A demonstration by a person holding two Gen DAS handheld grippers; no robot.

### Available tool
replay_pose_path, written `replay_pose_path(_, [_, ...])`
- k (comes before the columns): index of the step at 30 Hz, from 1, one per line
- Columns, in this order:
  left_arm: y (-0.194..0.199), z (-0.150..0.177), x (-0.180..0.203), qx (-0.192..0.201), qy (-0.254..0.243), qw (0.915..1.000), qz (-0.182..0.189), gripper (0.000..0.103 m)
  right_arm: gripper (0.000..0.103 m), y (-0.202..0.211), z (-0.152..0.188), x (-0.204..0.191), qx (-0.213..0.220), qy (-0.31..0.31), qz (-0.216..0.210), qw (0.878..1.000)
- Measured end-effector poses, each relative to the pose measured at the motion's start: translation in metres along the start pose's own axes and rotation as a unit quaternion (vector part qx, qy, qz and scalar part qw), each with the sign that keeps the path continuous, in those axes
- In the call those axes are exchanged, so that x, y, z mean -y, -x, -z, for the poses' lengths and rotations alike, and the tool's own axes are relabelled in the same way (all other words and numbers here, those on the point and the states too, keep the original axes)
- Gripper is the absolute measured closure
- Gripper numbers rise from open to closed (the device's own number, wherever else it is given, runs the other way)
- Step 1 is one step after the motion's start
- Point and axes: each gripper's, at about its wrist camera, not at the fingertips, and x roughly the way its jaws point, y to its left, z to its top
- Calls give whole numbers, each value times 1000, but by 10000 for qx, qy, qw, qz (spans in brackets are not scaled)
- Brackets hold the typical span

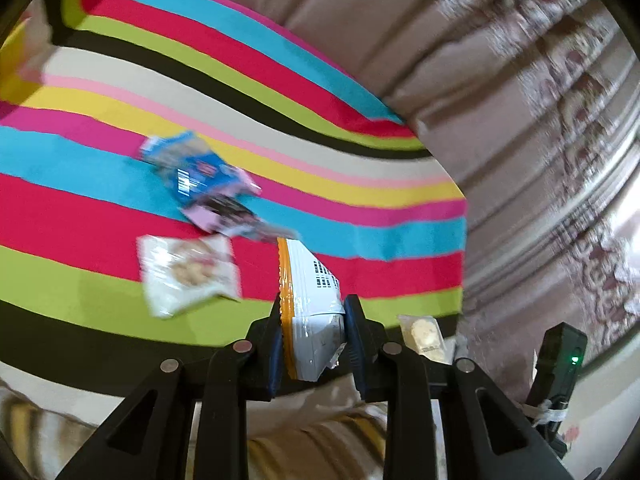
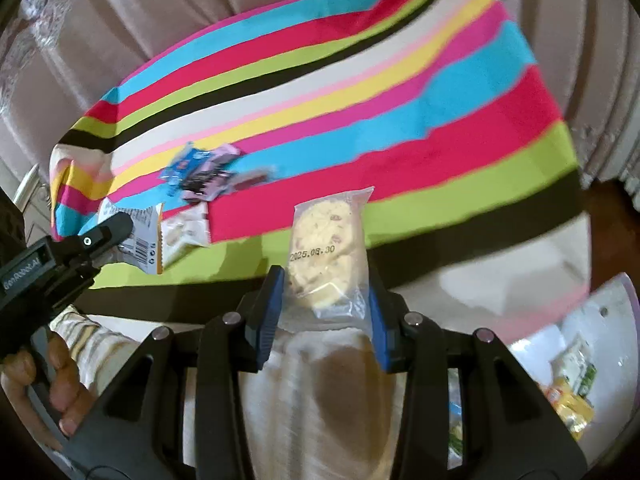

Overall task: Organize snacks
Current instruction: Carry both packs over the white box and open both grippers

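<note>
My left gripper [image 1: 314, 322] is shut on a white packet with an orange edge [image 1: 310, 284], held up above the striped cloth [image 1: 120, 216]. In the right wrist view that packet [image 2: 138, 240] shows at the left in the other gripper [image 2: 116, 226]. My right gripper [image 2: 326, 294] is shut on a clear bag of cookies [image 2: 324, 248] with a printed date; the same bag [image 1: 424, 336] appears low right in the left wrist view. On the cloth lie a white cookie packet [image 1: 186, 272], a blue packet [image 1: 192, 168] and a pink and black packet [image 1: 224, 216].
A container with several snack packets [image 2: 572, 396] sits at the lower right of the right wrist view. Beige curtains [image 1: 540, 120] hang behind the cloth-covered table. A hand [image 2: 56, 384] grips the left tool's handle. Striped fabric lies below both grippers.
</note>
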Motion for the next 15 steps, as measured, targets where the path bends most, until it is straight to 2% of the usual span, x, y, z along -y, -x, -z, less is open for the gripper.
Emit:
replay_pose_path(8, [-28,25,64,-531,-588,9961,393,75,60,25,22,75,25,-577,430,9974])
replay_pose_path(15, [-50,53,116,-999,-1076,9866,709,75,60,40,37,131,70,-1067,799,9910])
